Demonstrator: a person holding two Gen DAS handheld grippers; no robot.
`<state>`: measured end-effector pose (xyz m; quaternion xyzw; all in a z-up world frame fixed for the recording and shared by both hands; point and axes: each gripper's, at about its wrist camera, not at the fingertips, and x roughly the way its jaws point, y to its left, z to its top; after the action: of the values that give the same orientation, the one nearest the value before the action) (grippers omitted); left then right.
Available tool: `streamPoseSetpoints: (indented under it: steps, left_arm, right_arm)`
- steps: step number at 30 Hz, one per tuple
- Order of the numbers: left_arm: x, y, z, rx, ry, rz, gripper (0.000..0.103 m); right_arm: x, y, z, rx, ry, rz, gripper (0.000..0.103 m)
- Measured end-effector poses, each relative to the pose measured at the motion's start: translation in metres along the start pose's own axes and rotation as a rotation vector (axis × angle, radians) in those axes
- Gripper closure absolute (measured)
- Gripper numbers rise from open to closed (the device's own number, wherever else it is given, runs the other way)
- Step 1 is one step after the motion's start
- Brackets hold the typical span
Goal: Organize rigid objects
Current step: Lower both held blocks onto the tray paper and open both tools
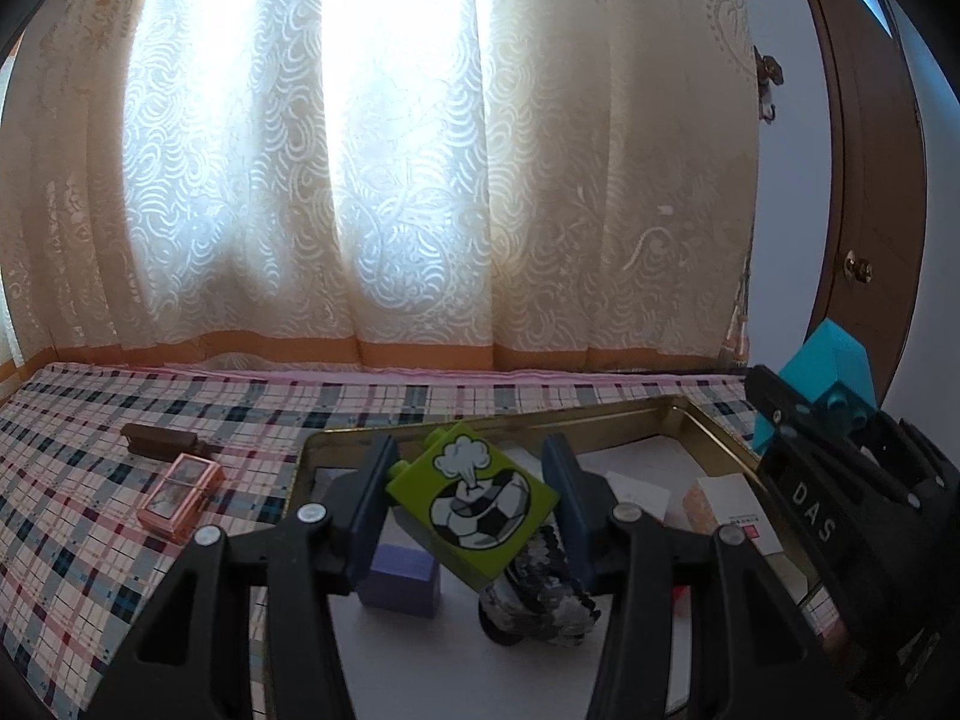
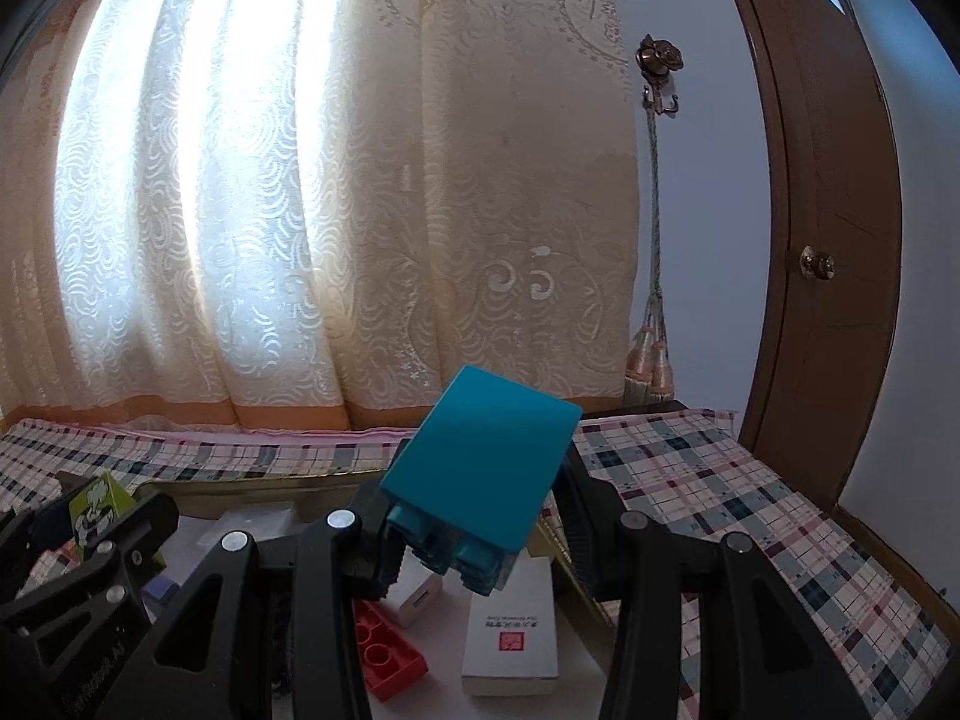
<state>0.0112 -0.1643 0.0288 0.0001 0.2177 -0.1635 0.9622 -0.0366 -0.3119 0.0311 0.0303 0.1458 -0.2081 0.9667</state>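
My left gripper [image 1: 471,495] is shut on a lime-green toy block [image 1: 474,507] printed with a football, held tilted above a gold-rimmed tin tray [image 1: 714,426]. Under it in the tray lie a purple cube [image 1: 399,579] and a black-and-white speckled object [image 1: 543,591]. My right gripper [image 2: 474,489] is shut on a teal building block [image 2: 480,462], studs toward the camera, above the tray's right part. Below it lie a red studded brick [image 2: 384,654], a white charger [image 2: 417,594] and a white box with a red mark [image 2: 510,630]. Each gripper shows at the edge of the other's view.
The tray rests on a plaid cloth [image 1: 90,516]. On the cloth left of the tray lie a copper-coloured lighter [image 1: 180,495] and a dark brown bar [image 1: 159,441]. A lace curtain [image 1: 372,150] hangs behind, and a brown door [image 2: 822,252] stands at the right.
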Motion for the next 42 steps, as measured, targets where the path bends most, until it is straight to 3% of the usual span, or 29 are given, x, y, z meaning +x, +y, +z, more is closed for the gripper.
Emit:
streamPoseSetpoints:
  steps: [15, 42]
  left_arm:
    - [0.012, -0.013, -0.002, 0.024, 0.042, -0.005, 0.054]
    - [0.03, -0.017, -0.006, 0.039, 0.145, -0.016, 0.054]
  right_arm:
    - [0.03, 0.0, 0.0, -0.029, 0.081, -0.045, 0.056]
    - [0.056, 0.005, -0.006, 0.001, 0.259, 0.048, 0.056]
